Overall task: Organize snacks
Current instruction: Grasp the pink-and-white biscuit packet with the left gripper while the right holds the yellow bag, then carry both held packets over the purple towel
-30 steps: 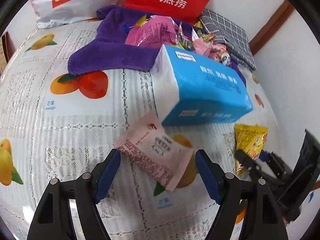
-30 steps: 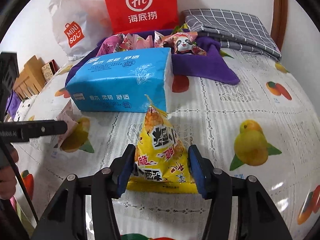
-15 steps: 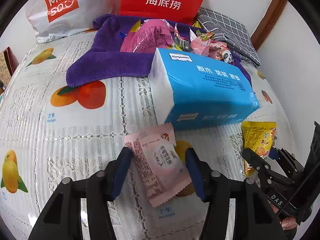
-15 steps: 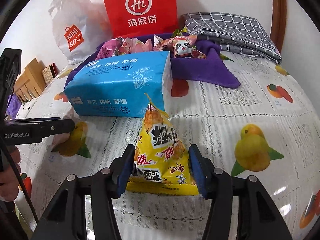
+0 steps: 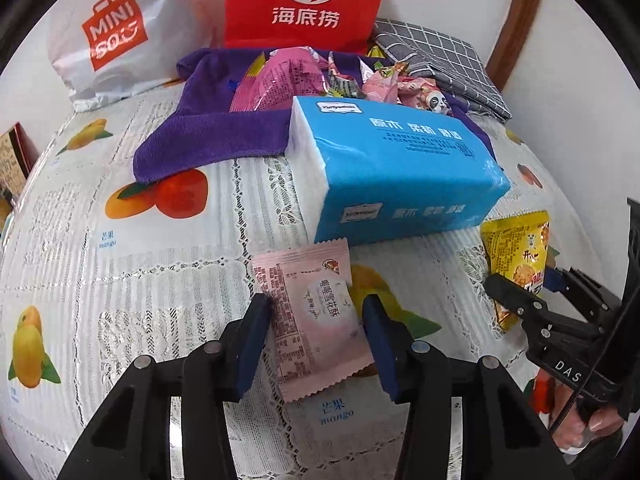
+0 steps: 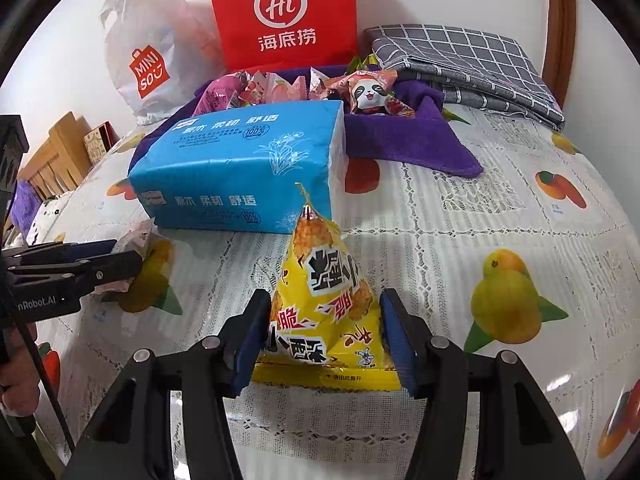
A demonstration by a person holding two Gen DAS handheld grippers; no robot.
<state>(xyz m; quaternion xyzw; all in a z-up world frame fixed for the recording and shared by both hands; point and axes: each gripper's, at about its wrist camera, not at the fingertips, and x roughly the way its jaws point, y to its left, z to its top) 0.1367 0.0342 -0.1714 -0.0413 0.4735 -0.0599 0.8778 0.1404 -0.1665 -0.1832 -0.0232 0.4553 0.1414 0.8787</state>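
Observation:
A pink snack packet [image 5: 308, 280] lies on the fruit-print tablecloth [image 5: 168, 272], just in front of a blue tissue pack [image 5: 400, 168]. My left gripper [image 5: 316, 320] straddles the packet, its jaws closing and both pads against the packet's long edges. In the right wrist view the packet [image 6: 138, 236] bulges up between the left gripper's fingers [image 6: 120, 258]. A yellow triangular snack bag [image 6: 324, 280] stands upright between the pads of my right gripper [image 6: 322, 328]; the jaws are easing open slightly while the pads still touch its sides.
Behind the tissue pack a purple towel [image 5: 208, 136] carries a pile of several snacks [image 5: 288, 80]. A red paper bag [image 5: 304, 0], a white shopping bag [image 5: 116, 40] and a folded grey checked cloth [image 5: 440, 56] line the wall.
My left jaws have closed in from wide open onto the pink packet, which has turned lengthwise between them. The right gripper stays put around the yellow bag.

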